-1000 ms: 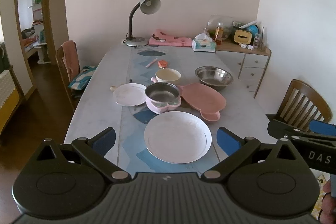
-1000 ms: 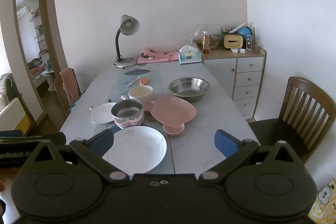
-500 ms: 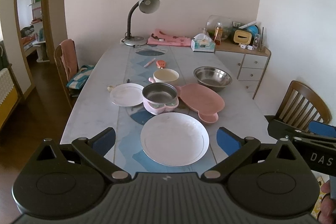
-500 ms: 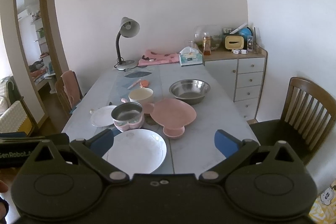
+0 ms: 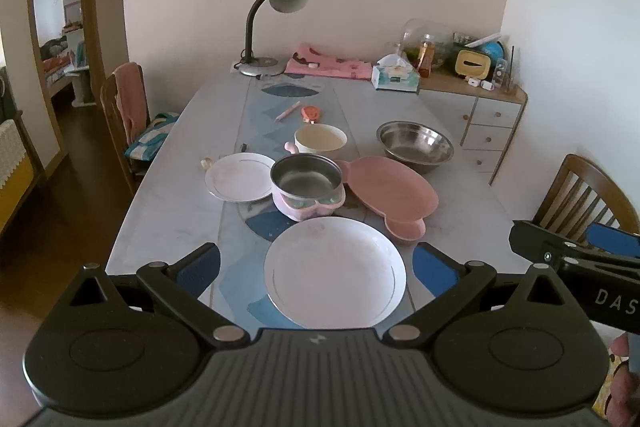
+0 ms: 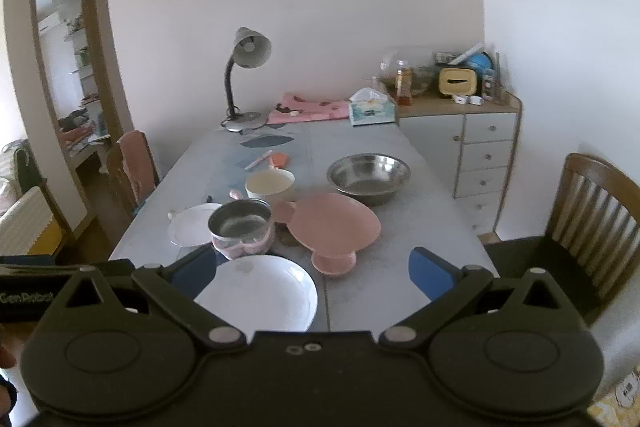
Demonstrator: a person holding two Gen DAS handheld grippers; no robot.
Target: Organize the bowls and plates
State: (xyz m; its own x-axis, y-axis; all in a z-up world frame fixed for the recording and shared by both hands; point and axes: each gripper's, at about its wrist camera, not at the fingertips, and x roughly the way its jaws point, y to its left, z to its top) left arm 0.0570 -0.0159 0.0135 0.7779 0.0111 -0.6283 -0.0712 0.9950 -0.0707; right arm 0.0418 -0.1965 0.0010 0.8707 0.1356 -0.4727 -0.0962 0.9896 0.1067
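A large white plate (image 5: 335,271) (image 6: 260,294) lies at the near end of the table. Behind it stand a steel bowl in a pink holder (image 5: 307,185) (image 6: 241,227), a small white plate (image 5: 241,176) (image 6: 191,225), a pink plate (image 5: 388,189) (image 6: 334,225), a cream bowl (image 5: 320,139) (image 6: 269,183) and a big steel bowl (image 5: 415,145) (image 6: 369,173). My left gripper (image 5: 316,263) hovers open above the near table edge, its fingers either side of the large plate. My right gripper (image 6: 312,265) is open too, short of the dishes, holding nothing.
A desk lamp (image 5: 276,23), pink cloth (image 5: 328,65) and tissue box (image 5: 395,77) sit at the far end. A pen and orange item (image 5: 310,113) lie mid-table. Chairs stand at the left (image 5: 124,111) and right (image 6: 592,215). A cabinet (image 6: 476,147) is at the right.
Both grippers have drifted slightly left and lifted a little; the dishes have shifted a bit in both views. Nothing on the table has moved, and both grippers stay open.
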